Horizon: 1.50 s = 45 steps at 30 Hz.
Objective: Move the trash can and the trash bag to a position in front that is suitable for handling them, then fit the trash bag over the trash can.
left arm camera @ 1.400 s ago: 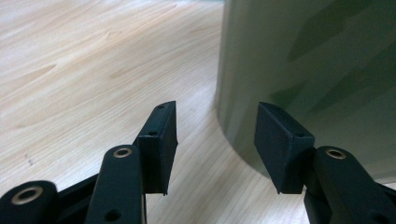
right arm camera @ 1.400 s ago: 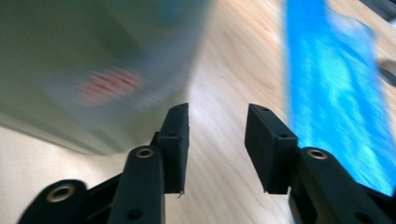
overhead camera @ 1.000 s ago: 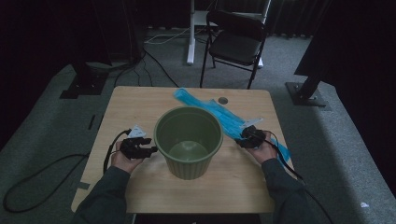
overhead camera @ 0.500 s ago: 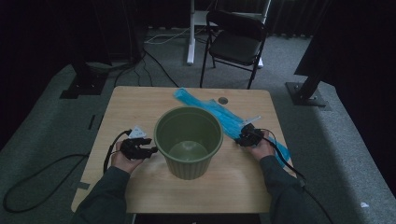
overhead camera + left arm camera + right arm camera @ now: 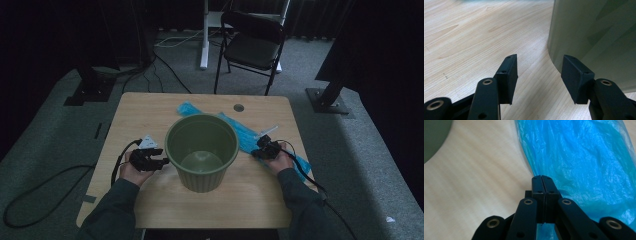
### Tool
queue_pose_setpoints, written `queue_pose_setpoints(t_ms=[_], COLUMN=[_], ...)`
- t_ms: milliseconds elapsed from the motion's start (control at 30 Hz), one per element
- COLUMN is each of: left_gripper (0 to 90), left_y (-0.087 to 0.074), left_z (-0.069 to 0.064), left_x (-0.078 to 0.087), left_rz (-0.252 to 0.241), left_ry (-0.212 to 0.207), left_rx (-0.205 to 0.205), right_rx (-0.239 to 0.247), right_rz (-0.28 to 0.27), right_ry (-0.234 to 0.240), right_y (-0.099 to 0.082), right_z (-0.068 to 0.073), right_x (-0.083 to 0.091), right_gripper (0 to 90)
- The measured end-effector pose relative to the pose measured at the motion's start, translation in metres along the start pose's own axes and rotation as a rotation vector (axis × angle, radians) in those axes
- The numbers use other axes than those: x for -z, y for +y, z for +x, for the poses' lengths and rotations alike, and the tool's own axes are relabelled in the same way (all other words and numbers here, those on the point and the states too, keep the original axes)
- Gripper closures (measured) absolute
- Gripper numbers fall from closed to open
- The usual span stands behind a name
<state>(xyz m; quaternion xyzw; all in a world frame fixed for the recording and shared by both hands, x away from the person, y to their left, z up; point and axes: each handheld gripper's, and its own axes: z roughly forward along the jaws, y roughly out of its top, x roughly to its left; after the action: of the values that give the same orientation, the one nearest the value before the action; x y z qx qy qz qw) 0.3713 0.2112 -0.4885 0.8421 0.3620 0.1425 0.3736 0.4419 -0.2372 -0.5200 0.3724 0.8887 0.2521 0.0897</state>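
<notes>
Bag first: the blue plastic bag (image 5: 584,160) lies flat on the table (image 5: 150,107), running from behind the bin out to its right side, and nothing about it looks opened up yet. Right gripper (image 5: 541,178) has just been closing and its jaws now stand pressed together right at the near edge of the bag. Whether a bit of film is pinched between them I honestly can't tell from the right gripper view; the plastic is crumpled there and the tips hide the contact spot. Left gripper (image 5: 537,75) sits low on the tabletop, jaws spread wide, holding nothing, just beside the left wall of the green bin (image 5: 201,150). The bin stands upright in the middle of the table and looks empty inside.

So my read: lining the bin has barely begun. At best the bag's edge is grabbed. Lifting it, shaking it open and pulling it over the rim is all left to do.

Farther back there's a black folding chair (image 5: 252,45) on the carpet.
</notes>
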Motion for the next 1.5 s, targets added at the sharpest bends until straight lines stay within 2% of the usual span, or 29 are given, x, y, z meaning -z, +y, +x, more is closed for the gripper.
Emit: queue_pose_setpoints(t_ms=[200,433,600,800,833,867,900,933,1000,1100,1200,1500], left_gripper=[47.0,47.0,46.9,46.9,46.9,46.8,46.8,46.8,46.7,46.6,46.6,46.5], left_y=[0.001,0.004,0.004,0.005,0.005,0.005,0.006,0.006,0.005,0.005,0.005,0.001], left_z=[0.0,-0.001,-0.002,-0.002,-0.002,-0.002,-0.002,-0.002,-0.002,-0.001,-0.001,-0.001], left_x=[-0.002,-0.005,-0.006,-0.005,-0.006,-0.006,-0.006,-0.006,-0.007,-0.006,-0.005,-0.002], left_rz=[0.001,0.006,0.008,0.005,0.001,0.001,0.001,0.002,0.004,0.001,0.0,0.002], left_ry=[-0.003,-0.012,-0.012,-0.013,-0.013,-0.013,-0.012,-0.013,-0.012,-0.011,-0.01,0.001], left_rx=[-0.002,-0.017,-0.023,-0.022,-0.022,-0.022,-0.023,-0.024,-0.025,-0.023,-0.02,-0.014], right_rx=[0.032,0.072,0.086,0.086,0.09,0.09,0.103,0.103,0.111,0.109,0.102,0.13], right_rz=[0.018,0.022,0.018,0.011,0.005,0.005,-0.005,-0.005,-0.031,-0.059,-0.067,-0.031], right_ry=[0.036,0.045,0.042,0.045,0.051,0.051,0.037,0.037,0.018,0.011,-0.004,-0.022], right_y=[-0.008,-0.017,-0.018,-0.019,-0.019,-0.019,-0.02,-0.02,-0.019,-0.018,-0.017,-0.014], right_z=[0.021,0.041,0.048,0.049,0.05,0.05,0.051,0.051,0.052,0.051,0.049,0.046], right_x=[0.005,0.01,0.01,0.01,0.01,0.01,0.011,0.011,0.013,0.017,0.019,0.008], right_gripper=[89.4,89.1,88.8,87.7,77.4,77.4,67.9,67.9,59.1,51.7,42.0,30.1])
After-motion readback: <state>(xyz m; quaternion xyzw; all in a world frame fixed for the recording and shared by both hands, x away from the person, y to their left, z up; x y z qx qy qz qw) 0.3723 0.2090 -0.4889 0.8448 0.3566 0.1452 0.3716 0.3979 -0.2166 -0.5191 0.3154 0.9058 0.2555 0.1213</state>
